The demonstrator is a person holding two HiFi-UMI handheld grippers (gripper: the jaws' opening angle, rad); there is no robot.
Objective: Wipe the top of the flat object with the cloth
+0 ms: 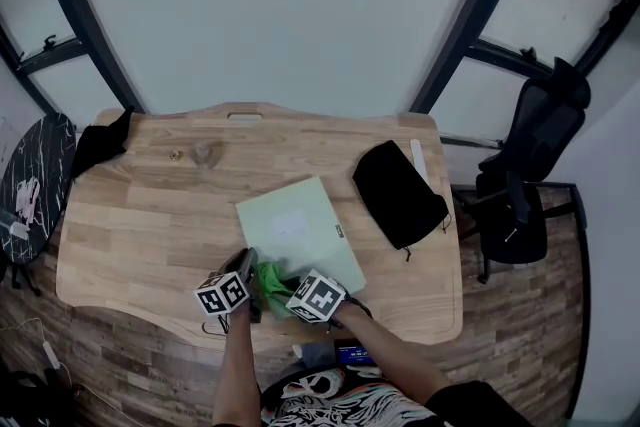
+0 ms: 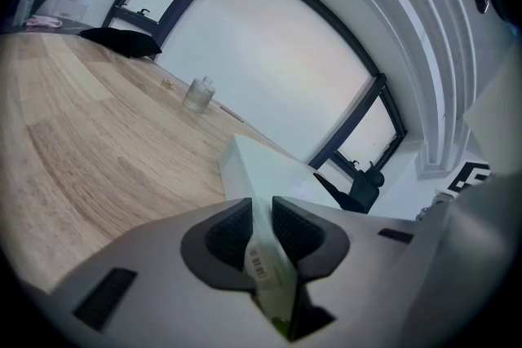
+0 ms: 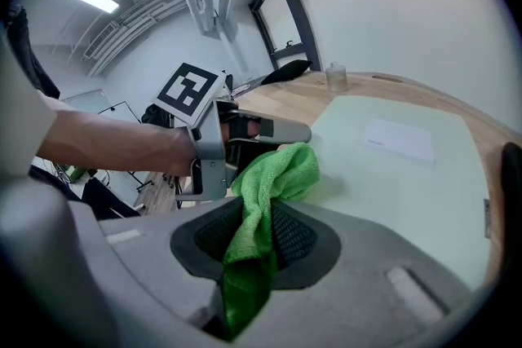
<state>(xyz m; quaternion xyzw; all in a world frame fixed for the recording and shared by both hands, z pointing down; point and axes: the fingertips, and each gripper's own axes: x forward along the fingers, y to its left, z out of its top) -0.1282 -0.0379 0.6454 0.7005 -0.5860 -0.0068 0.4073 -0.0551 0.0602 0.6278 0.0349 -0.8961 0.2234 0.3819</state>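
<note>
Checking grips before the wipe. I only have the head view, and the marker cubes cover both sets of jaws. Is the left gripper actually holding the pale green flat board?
Observer: Yes. The left gripper has its jaws shut on the near edge of the pale green flat board, right at a barcode sticker.
Operator: Right one?
Observer: The right gripper has its jaws shut on the green microfibre cloth, with the tail hanging back between them.
Operator: Cloth on the board yet?
Observer: Its bunched end appears to rest on the board's top, close beside the left gripper.
</note>
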